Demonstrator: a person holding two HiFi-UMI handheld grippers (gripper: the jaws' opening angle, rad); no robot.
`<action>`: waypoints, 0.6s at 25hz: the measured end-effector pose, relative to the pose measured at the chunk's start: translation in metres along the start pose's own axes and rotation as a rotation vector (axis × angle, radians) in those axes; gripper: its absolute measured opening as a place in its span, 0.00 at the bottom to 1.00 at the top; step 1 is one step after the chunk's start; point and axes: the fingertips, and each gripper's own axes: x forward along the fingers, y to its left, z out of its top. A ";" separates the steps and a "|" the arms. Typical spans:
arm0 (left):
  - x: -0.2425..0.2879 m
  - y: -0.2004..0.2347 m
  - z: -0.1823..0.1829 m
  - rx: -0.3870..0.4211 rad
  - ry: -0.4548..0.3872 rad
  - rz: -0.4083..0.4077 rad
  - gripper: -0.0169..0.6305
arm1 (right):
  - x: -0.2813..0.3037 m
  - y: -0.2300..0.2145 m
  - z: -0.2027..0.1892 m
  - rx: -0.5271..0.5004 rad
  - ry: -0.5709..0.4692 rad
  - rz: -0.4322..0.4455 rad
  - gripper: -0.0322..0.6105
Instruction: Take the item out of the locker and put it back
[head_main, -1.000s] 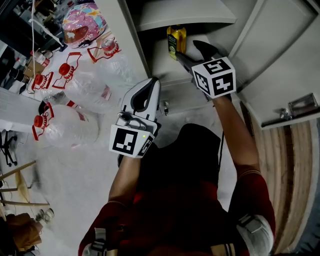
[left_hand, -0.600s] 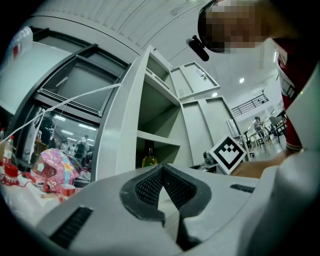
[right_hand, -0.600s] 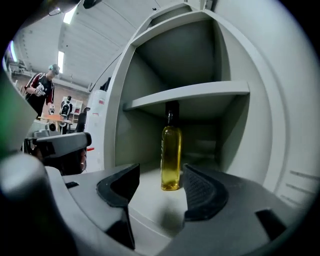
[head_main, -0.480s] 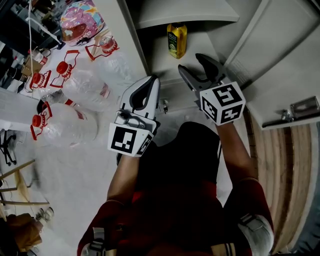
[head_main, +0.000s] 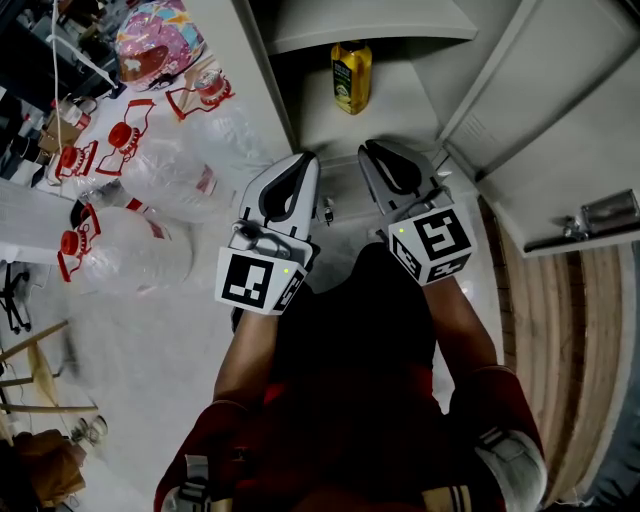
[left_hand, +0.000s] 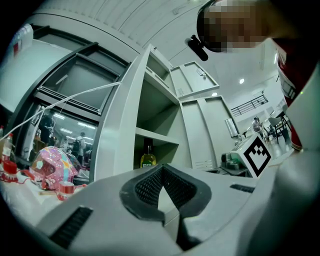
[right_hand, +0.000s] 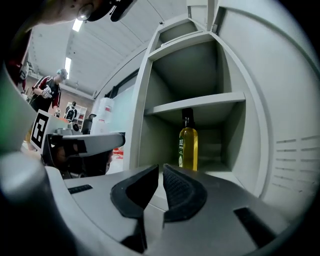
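Biggest hazard at the locker (head_main: 400, 115): open door (head_main: 560, 140) hanging just to the right of the right tongs (head_main: 372, 152), easily bumped by an arm on the way in or out. Next, the shelf (head_main: 370, 35) low over the compartment: likely to catch a neck lifted too steeply. Smallest, the bottle (head_main: 352, 77): tall, narrow and smooth, so apt to topple if nudged by closed tips, or to slip if pinched high.

Bottle upright on the locker floor beneath the shelf, untouched, well ahead of both tongs. Right tongs just closed down to a narrow slit, nothing between. Left tongs (head_main: 300, 162) together tip to tip, empty, just beside the right, outside the locker front.
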 end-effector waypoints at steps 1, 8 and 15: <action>-0.001 -0.001 0.000 0.001 0.000 -0.002 0.04 | -0.001 0.002 -0.001 0.001 -0.006 -0.002 0.08; -0.006 -0.004 0.002 0.014 -0.011 -0.010 0.04 | -0.005 0.023 0.008 0.000 -0.083 0.047 0.05; -0.008 0.002 0.008 -0.011 -0.023 0.000 0.04 | -0.004 0.032 0.019 -0.018 -0.109 0.061 0.05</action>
